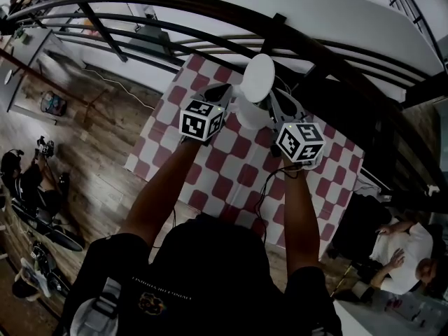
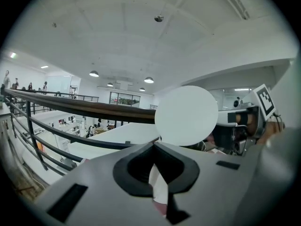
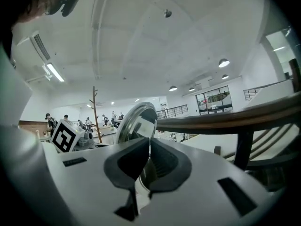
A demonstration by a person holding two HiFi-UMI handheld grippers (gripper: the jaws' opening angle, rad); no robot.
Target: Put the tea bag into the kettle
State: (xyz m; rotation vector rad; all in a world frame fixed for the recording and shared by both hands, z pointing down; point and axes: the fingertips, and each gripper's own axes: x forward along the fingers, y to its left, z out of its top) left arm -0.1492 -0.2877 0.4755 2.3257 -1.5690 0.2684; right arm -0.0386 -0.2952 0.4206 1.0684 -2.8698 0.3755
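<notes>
Kettle [image 1: 246,114] flanked by left gripper [image 1: 225,93] and right gripper [image 1: 278,106] above table [image 1: 210,180]; lid [image 1: 257,78] raised over kettle; railing [image 1: 210,9] behind table.

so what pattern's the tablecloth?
Dark red and white checks on the tablecloth; head view shows it best.

Head view's left dim and contrasty, the shirt [image 1: 210,271] crushed nearly to black; the kettle [image 1: 246,114] and its lid [image 1: 257,78] are blown out to flat white; both gripper views are lit softly and evenly by round ceiling lamps [image 2: 94,73] and a strip light [image 3: 55,72]; the railing [image 2: 84,108] is bent hard by fisheye distortion; corners are vignetted black; whatever's closest to the lens is rendered soft.
</notes>
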